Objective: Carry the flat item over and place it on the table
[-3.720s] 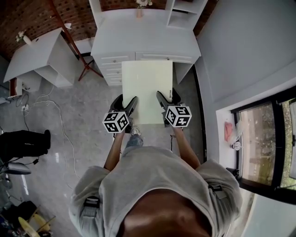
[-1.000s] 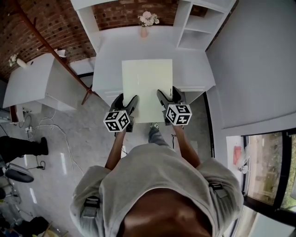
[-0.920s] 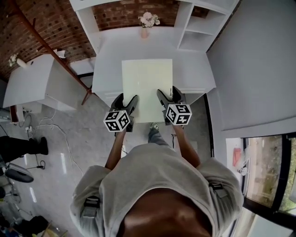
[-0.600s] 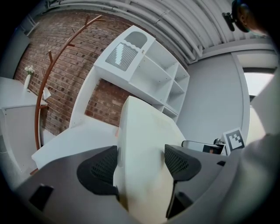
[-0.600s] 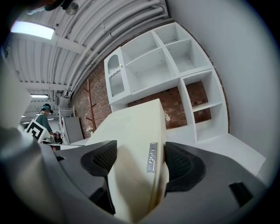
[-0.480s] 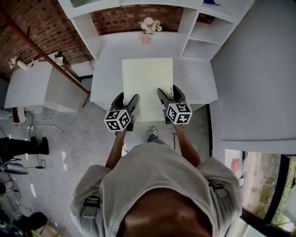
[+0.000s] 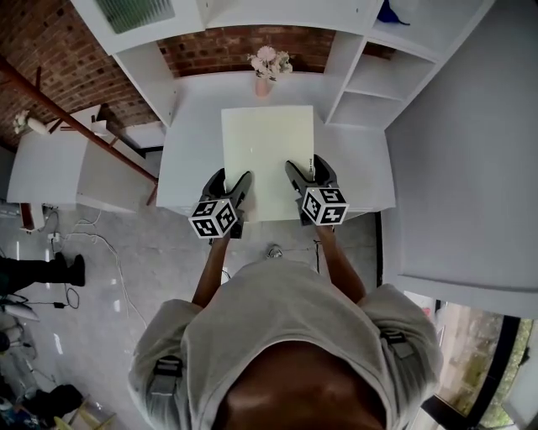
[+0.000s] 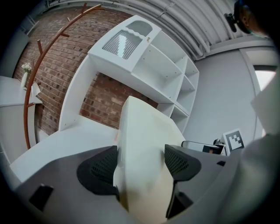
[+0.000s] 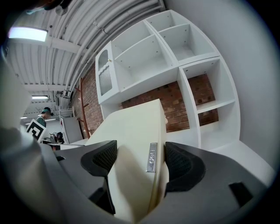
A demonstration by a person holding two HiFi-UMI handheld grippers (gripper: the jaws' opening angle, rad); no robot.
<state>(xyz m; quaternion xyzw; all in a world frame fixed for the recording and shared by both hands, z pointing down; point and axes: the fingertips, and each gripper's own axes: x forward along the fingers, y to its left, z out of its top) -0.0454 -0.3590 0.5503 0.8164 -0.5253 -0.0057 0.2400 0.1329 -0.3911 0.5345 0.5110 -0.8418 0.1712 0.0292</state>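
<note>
Seen from above, the left gripper (image 7: 230, 186) and right gripper (image 7: 304, 175) cover the near corners of the cream panel (image 7: 267, 151). The panel hides the table (image 7: 192, 159) beneath it, so I cannot tell whether it rests there or hangs just over. The print on the silver label (image 9: 151, 157) (on the panel's edge, beside the right jaw) is too blurred to read. A blue thing (image 7: 388, 12) up on the shelf is cut off by the picture's edge.

We list one board (image 7: 267, 155): flat, pale cream, rectangular, with a small metal tag on its right edge. It is held level over the white table (image 7: 192, 159), clamped at its near left and right corners.
</note>
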